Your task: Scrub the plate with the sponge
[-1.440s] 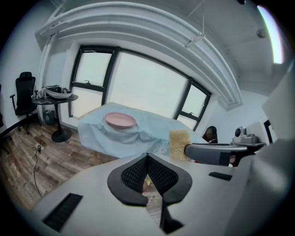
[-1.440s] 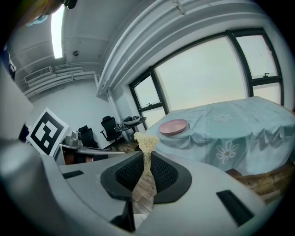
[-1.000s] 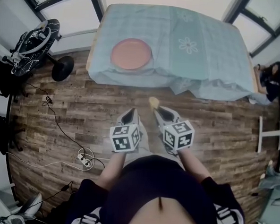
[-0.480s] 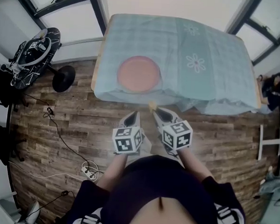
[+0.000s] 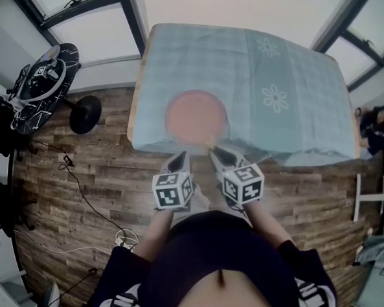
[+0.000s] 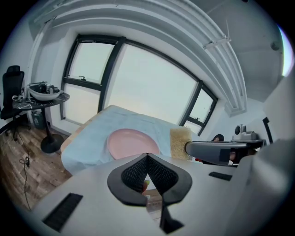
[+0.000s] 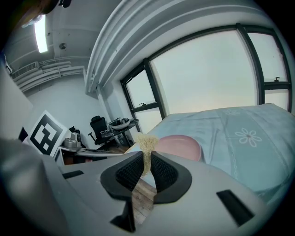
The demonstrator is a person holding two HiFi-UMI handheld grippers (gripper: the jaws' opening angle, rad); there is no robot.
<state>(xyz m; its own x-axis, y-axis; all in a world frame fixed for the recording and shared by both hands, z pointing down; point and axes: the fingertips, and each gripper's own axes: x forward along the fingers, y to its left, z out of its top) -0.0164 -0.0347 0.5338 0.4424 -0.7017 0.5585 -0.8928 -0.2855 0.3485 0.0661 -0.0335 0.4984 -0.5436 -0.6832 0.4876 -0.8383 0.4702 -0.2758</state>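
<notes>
Right gripper (image 5: 215,152) is clamped on sponge (image 5: 209,143); left gripper (image 5: 179,158) closed, empty. Plate (image 5: 195,116) lies on table (image 5: 301,65) near front edge, w/ sponge not touching it. Scrubbing not yet begun, all remains.

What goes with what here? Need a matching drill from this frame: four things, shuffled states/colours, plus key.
Things:
1. plate
2. sponge
3. left tongs
4. tablecloth

States:
A. shut, nothing held
B. pale blue with flower prints
C. pink, lying flat near the front edge of the cloth
D. yellow, clamped in the right tongs

Pairs: 1-C, 2-D, 3-A, 4-B
</notes>
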